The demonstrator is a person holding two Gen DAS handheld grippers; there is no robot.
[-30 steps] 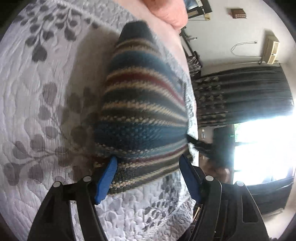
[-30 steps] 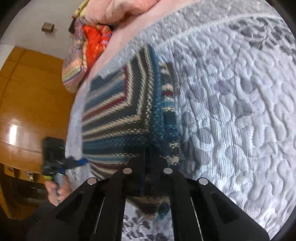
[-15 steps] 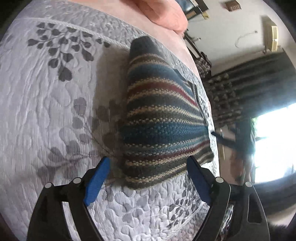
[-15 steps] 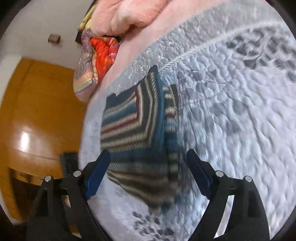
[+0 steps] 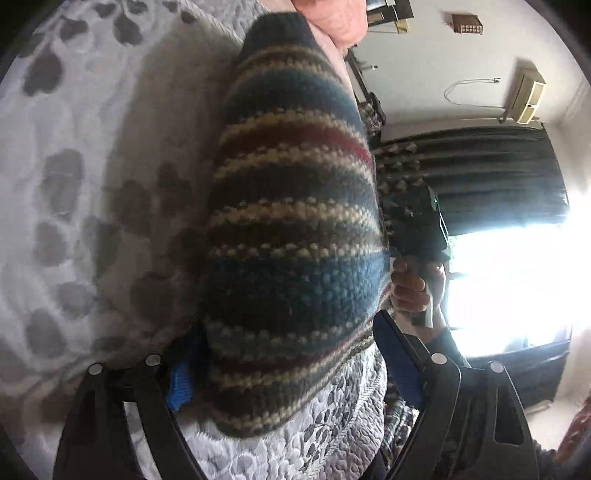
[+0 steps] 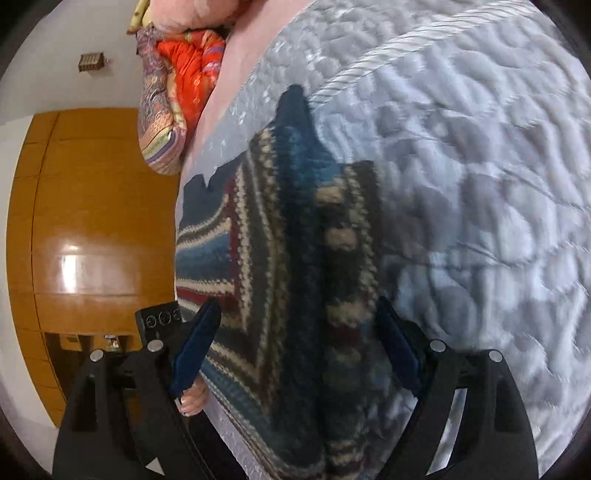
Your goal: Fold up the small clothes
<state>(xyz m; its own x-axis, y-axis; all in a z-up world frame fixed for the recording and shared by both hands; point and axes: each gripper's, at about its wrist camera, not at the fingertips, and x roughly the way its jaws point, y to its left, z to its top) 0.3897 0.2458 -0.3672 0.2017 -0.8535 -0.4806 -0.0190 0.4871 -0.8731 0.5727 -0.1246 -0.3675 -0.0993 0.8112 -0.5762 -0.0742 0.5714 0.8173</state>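
Observation:
A striped knit garment, in blue, cream, dark red and grey bands, lies folded on a grey quilted bedspread. It fills the middle of the left wrist view, and its near end sits between the blue pads of my open left gripper. In the right wrist view the garment shows a folded-over strip along its right side. My right gripper is open and straddles the garment's near end. Each view shows the other gripper held in a hand past the bed's edge.
The bedspread spreads wide to the right of the garment. A pink blanket and a bright orange patterned bundle lie at the head of the bed. A wooden wardrobe, dark curtains and a bright window stand beyond.
The right gripper let go of the garment's edge a second ago and stayed open. Both grippers backed off, then moved in close over the garment's near end.

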